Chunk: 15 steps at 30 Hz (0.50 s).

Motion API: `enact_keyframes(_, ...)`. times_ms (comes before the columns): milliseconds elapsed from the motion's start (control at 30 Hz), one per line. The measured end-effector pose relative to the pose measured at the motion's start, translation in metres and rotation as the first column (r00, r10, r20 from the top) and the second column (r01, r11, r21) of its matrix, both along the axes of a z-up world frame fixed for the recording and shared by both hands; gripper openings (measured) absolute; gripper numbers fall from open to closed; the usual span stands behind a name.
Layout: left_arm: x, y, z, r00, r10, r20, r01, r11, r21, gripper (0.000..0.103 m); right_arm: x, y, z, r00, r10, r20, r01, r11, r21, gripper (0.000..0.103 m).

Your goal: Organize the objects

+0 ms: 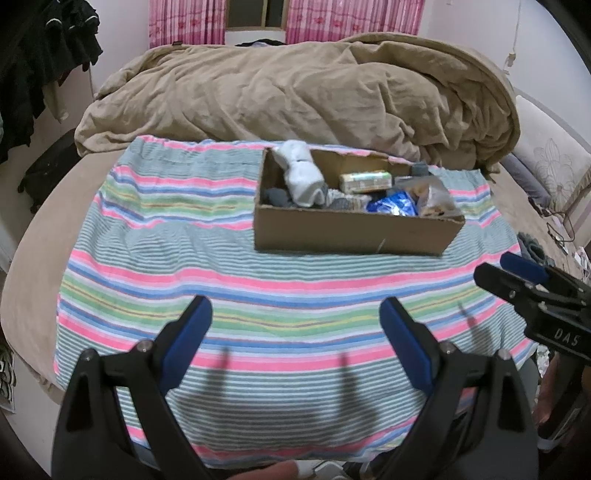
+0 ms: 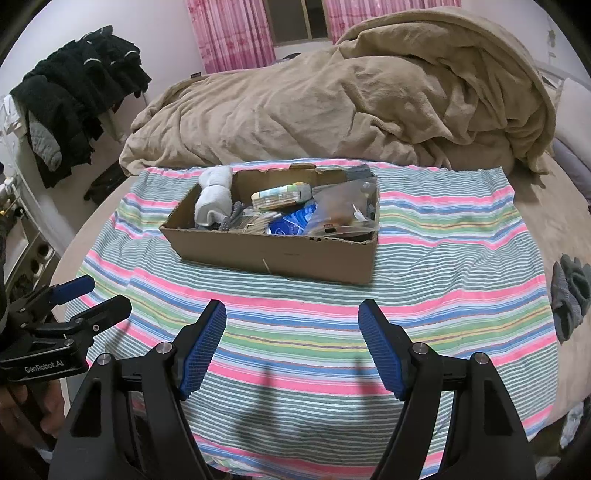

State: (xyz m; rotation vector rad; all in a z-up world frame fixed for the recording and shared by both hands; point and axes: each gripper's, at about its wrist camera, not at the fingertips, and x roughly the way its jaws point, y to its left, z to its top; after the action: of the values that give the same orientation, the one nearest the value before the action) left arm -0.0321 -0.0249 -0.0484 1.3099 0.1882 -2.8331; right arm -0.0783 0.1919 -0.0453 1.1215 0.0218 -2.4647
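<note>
From the left wrist view, the left gripper [image 1: 295, 314] hangs over the striped cloth [image 1: 184, 258] with its blue-padded fingers [image 1: 188, 332] spread wide, holding nothing and touching nothing. The right gripper [image 1: 517, 273] comes in from the right edge, seen side-on; its fingers also stand apart and hold nothing. Farther back on the cloth sits a cardboard box [image 1: 351, 232], already holding a white rolled sock [image 1: 303, 177], a pale green packet [image 1: 365, 181], a blue wrapper [image 1: 395, 205] and a clear bag [image 1: 436, 195]. A tan blanket [image 1: 295, 92] is heaped behind the box, with pink curtains [image 1: 184, 22] on the far wall and dark clothes [image 1: 40, 62] hanging at left.

From the right wrist view, the right gripper [image 2: 291, 321] is likewise spread wide above the striped cloth [image 2: 443, 277], grasping nothing. The left gripper [image 2: 92, 295] shows at the left edge, fingers parted and empty. The cardboard box [image 2: 288, 254] lies ahead, slightly left of centre, with the white rolled sock [image 2: 214, 199] at its left end, the pale green packet [image 2: 280, 195] in the middle, the blue wrapper [image 2: 291, 221] near the front wall and the clear bag [image 2: 343, 210] at right. A grey glove [image 2: 569, 291] lies on the bed beside the cloth's right edge. The tan blanket [image 2: 332, 92] fills the background.
</note>
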Motion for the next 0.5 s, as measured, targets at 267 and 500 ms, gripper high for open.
enact_keyframes(267, -0.0009, 0.0025, 0.0008, 1.000, -0.004, -0.001, 0.004, 1.000, -0.003, 0.093, -0.0008, -0.0005, -0.0006, 1.000, -0.003, 0.001, 0.003, 1.000, -0.002, 0.077)
enact_keyframes(500, -0.0010, 0.0028, 0.0013, 1.000, -0.003, -0.002, 0.003, 1.000, -0.003, 0.093, -0.0010, -0.0003, -0.0001, 1.000, -0.003, 0.000, 0.003, 1.000, -0.002, 0.077)
